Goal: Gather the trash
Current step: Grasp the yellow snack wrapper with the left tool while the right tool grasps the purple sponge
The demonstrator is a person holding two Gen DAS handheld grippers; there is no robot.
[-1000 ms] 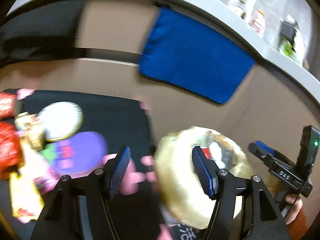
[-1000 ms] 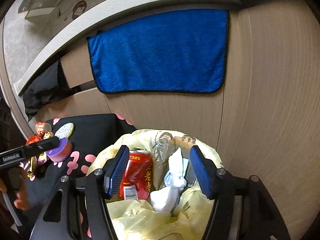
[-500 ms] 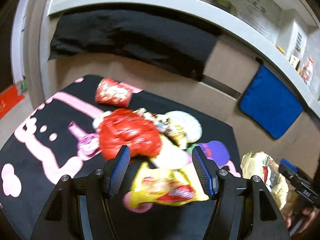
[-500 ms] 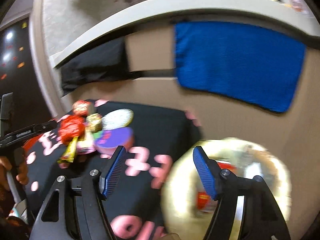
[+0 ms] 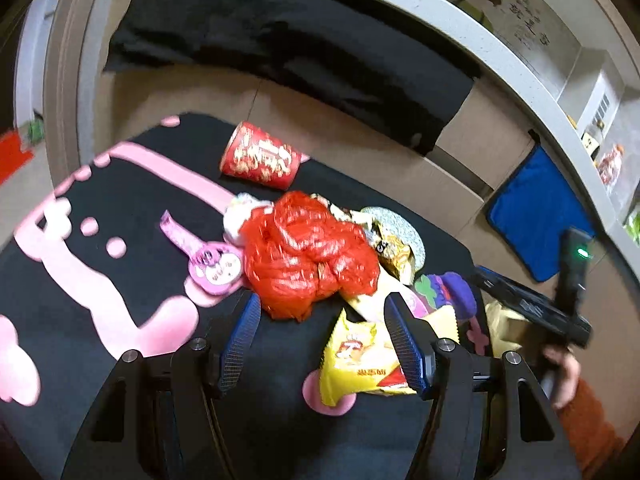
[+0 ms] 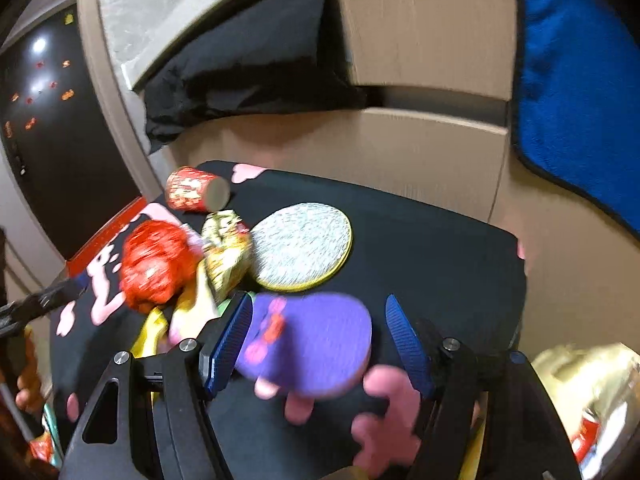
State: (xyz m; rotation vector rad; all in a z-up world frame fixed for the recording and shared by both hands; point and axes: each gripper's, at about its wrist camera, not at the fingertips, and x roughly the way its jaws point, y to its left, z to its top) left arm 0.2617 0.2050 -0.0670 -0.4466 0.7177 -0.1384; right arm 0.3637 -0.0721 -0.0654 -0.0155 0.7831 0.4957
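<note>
A pile of trash lies on a black mat with pink shapes (image 5: pixel 100 280). In it are a crumpled red plastic bag (image 5: pixel 308 256), a yellow snack packet (image 5: pixel 360 356), a red paper cup on its side (image 5: pixel 260 156), a pink wrapper (image 5: pixel 212 264), a silver round board (image 6: pixel 302 246) and a purple tub (image 6: pixel 316 340). My left gripper (image 5: pixel 320 340) is open and empty, just in front of the red bag and yellow packet. My right gripper (image 6: pixel 320 336) is open, with the purple tub between its fingers. The red bag (image 6: pixel 156 264) and cup (image 6: pixel 192 194) also show in the right wrist view.
A trash bin lined with a yellowish bag (image 6: pixel 592 404) stands off the mat's right edge. Wooden cabinet fronts (image 6: pixel 424 148) rise behind the mat, with a blue towel (image 6: pixel 580 92) and a black cloth (image 5: pixel 300 52) hanging on them.
Both grippers have swung left from over the trash bin to the pile on the mat. The right gripper has closed in on the purple tub. Both stay open.
</note>
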